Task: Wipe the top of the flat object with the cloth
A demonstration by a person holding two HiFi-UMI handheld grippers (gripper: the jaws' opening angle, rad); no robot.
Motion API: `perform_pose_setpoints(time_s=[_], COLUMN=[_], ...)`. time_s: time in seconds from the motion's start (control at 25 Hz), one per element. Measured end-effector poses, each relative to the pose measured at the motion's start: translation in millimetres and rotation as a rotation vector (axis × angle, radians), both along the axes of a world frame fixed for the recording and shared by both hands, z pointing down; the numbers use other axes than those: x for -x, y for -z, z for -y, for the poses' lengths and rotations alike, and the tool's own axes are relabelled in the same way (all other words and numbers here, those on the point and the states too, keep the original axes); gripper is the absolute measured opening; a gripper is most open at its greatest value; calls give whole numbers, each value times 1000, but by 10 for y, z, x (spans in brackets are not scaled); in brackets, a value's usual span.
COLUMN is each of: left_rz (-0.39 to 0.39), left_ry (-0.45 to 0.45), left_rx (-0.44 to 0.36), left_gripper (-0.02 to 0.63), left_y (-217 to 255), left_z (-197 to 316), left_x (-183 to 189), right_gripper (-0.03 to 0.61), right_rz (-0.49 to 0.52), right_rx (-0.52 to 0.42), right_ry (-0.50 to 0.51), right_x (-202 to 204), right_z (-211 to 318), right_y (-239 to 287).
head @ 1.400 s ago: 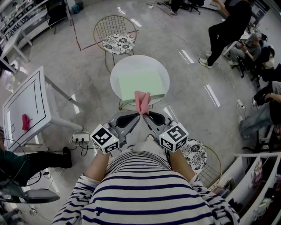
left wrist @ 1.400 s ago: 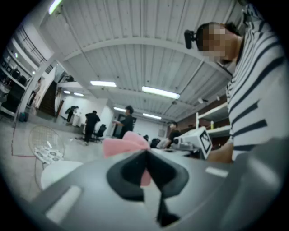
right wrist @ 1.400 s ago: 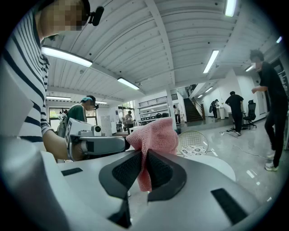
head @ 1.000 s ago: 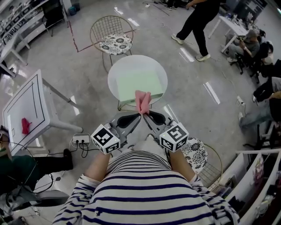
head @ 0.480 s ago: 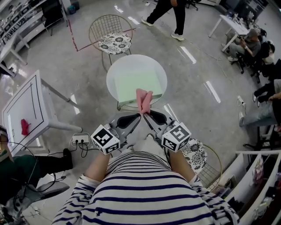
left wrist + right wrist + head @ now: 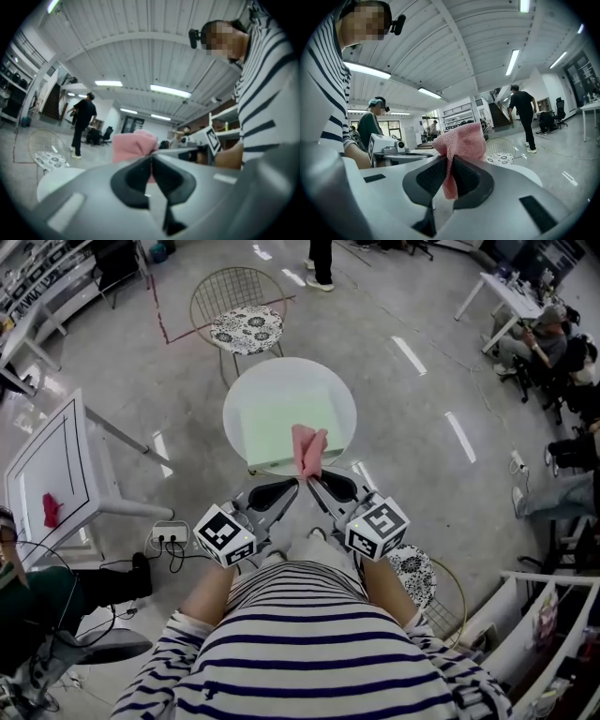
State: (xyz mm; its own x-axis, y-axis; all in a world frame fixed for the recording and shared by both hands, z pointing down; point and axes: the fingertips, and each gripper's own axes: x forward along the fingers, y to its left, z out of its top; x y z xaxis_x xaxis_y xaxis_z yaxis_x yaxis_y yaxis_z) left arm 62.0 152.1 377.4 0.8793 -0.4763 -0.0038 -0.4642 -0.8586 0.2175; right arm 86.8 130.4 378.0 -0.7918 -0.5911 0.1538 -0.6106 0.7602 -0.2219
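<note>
Pinching one bunched pink cloth (image 6: 461, 140) between them, your right hand-held gripper (image 6: 451, 159) and left hand-held gripper (image 6: 152, 157) each have their jaws closed on it. Their tips meet almost nose to nose, and most of the fabric stands up above them.

From the head view, the cloth hangs over the near edge of the pale green flat object (image 6: 281, 423). The flat object lies on the round white bench (image 6: 286, 371), with its near side close to the bench rim. You cannot tell from these views whether the cloth touches the surface; it looks as if it is just short of it.

To wipe well:
- **Tip the tips down:** With both hand-held grippers roughly level and the cloth bunched on top, hard jaw tips would likely meet the sheet before the fabric does. Angle both tips down so the loose fold lands first.
- **Move as a pair:** Drive both hands together. If they drift apart, the cloth may stretch or slip from one grip.
- **Press lightly:** The flat object will probably slide on the smooth bench top.
- **Work outward:** Start at the near edge and stroke away from you in overlapping passes, covering the corners too.
</note>
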Motion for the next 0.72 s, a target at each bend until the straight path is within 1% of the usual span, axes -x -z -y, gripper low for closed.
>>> perform_pose_setpoints(time_s=[0.36, 0.56, 0.64, 0.72], left_rz=[19, 27, 50, 62], left_ry=[90, 146, 154, 164], left_rx=[-9, -26, -33, -36], left_gripper=[6, 6, 6, 6], left_y=[41, 21, -8, -29], left_z=[434, 607, 651, 710], left_x=[-213, -172, -110, -18], right_gripper=[40, 40, 40, 40], right_rz=[-28, -31, -63, -119], right_rx=[13, 48, 59, 58], right_ry=[56, 69, 71, 76], right_x=[-293, -346, -312, -253], right_z=[380, 567, 642, 713], right_y=[32, -73, -165, -265])
